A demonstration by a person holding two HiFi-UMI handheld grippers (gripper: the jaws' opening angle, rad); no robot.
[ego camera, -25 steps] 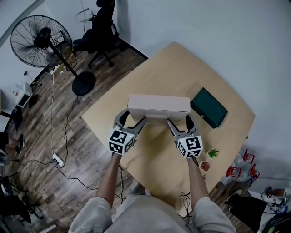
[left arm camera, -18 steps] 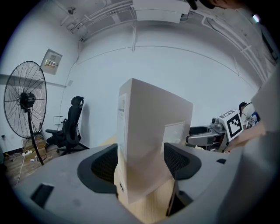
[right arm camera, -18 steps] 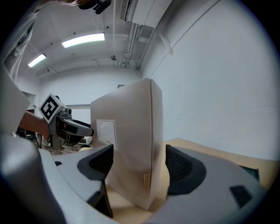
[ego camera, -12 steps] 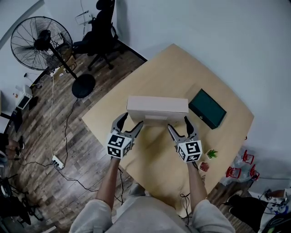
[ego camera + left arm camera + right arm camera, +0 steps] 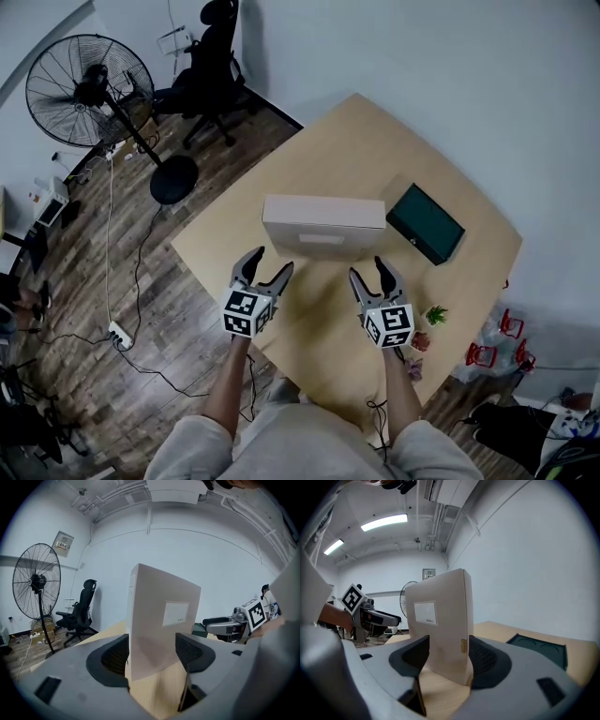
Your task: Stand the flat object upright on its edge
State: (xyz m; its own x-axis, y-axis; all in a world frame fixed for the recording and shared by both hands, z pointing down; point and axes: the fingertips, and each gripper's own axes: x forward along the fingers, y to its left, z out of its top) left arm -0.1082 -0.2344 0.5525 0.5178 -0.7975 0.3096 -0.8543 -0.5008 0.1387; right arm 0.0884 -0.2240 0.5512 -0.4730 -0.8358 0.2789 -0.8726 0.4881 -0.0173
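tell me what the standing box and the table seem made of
Box: probably cardboard, matte beige, crisp folded edges, a pasted white label. Table: light wood or wood-look laminate, smooth, low sheen; can't tell which.

A flat, pale beige box point(image 5: 323, 225) stands upright on one long edge, near the middle of a light wooden counter point(image 5: 361, 141). Its broad near face carries a white rectangular label.
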